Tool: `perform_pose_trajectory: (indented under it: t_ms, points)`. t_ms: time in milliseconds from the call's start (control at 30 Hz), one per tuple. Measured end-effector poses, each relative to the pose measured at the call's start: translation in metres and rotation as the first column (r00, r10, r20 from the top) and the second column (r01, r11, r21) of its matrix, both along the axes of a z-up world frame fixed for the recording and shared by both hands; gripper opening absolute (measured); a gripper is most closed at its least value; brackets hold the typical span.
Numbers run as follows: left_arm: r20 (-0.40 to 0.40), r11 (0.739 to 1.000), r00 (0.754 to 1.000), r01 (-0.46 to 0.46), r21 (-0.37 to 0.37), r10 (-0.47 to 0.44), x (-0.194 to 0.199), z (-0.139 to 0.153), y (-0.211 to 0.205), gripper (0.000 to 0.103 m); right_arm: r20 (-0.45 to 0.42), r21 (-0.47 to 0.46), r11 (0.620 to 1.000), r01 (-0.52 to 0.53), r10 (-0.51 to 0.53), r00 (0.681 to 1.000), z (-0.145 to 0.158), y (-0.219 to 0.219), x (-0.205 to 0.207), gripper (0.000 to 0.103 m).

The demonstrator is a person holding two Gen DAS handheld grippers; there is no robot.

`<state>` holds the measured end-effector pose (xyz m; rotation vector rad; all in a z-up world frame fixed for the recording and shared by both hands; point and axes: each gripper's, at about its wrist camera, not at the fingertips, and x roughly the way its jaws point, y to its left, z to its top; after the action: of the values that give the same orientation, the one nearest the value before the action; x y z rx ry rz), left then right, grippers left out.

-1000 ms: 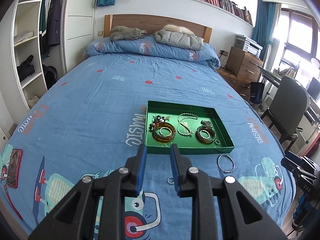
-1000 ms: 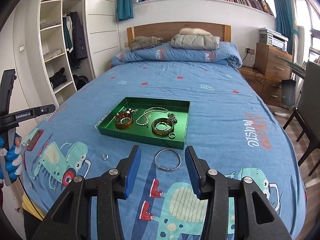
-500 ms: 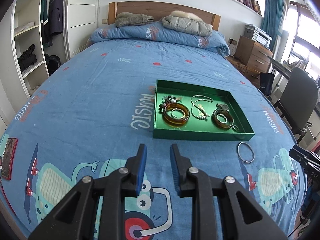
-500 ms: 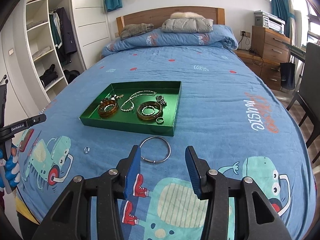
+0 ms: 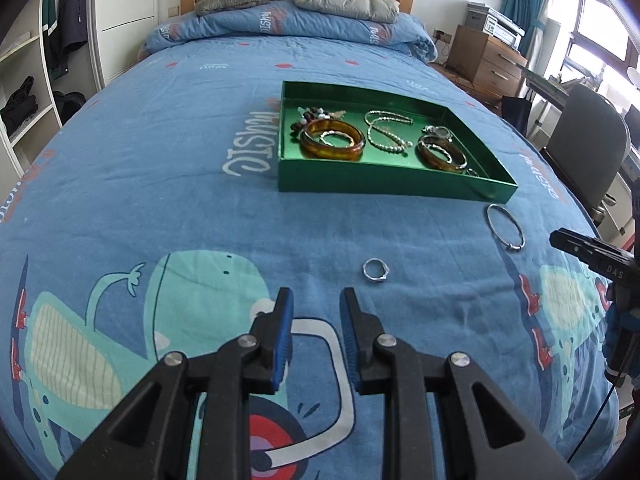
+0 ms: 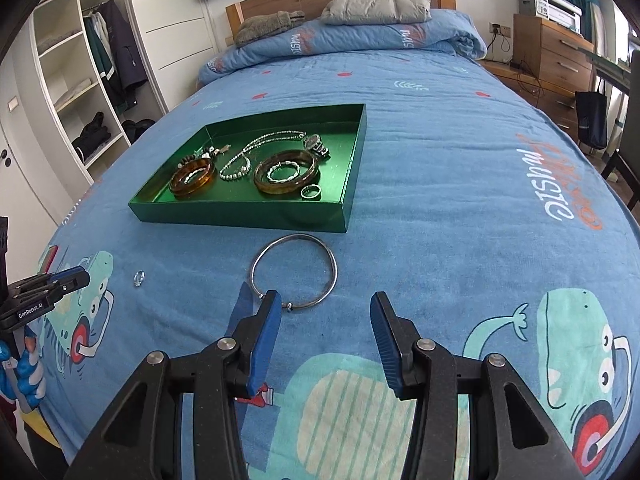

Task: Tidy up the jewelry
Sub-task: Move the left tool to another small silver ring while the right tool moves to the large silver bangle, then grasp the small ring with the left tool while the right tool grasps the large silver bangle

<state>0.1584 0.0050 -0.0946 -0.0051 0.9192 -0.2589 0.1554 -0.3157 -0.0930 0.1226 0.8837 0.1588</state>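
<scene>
Your right gripper (image 6: 324, 316) hung wide open and empty over the thin silver bangle (image 6: 295, 271), which lay flat on the bedspread (image 6: 460, 220) just outside the near wall of the green tray (image 6: 240, 216); your left gripper (image 5: 316, 308) stood part open and empty, just short of the small silver ring (image 5: 375, 270), well back from that wall. You probably needed to lower each tool until one pad slid under the metal, pressing the soft cover down; closing too high risked pinching fabric or flicking the ring away; amber bangles (image 6: 286, 171) already crowded the tray's near half.
</scene>
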Motion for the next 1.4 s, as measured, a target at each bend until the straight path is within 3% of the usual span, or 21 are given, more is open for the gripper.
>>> perform_pose_trajectory:
  t_ms: [267, 567, 967, 1400]
  points:
    - [-0.023, 0.995, 0.994, 0.104, -0.001, -0.104, 0.014, -0.017, -0.041, 0.023, -0.012, 0.021, 0.999, -0.025, 0.025, 1.000, -0.016, 0.006, 0.021, 0.046]
    - [-0.041, 0.996, 0.995, 0.087, 0.010, -0.087, 0.029, -0.036, -0.047, 0.023, -0.050, -0.015, 0.999, -0.050, 0.049, 0.998, -0.032, 0.013, 0.048, 0.037]
    - [-0.015, 0.996, 0.998, 0.068, 0.061, -0.067, 0.031, -0.040, -0.056, 0.023, -0.043, -0.007, 0.999, -0.050, 0.049, 0.998, -0.041, 0.011, 0.052, 0.038]
    - [0.008, 0.996, 0.998, 0.061, 0.059, -0.062, 0.029, -0.041, -0.056, 0.022, -0.034, -0.033, 0.999, -0.037, 0.036, 0.999, -0.044, 0.016, 0.050, 0.034]
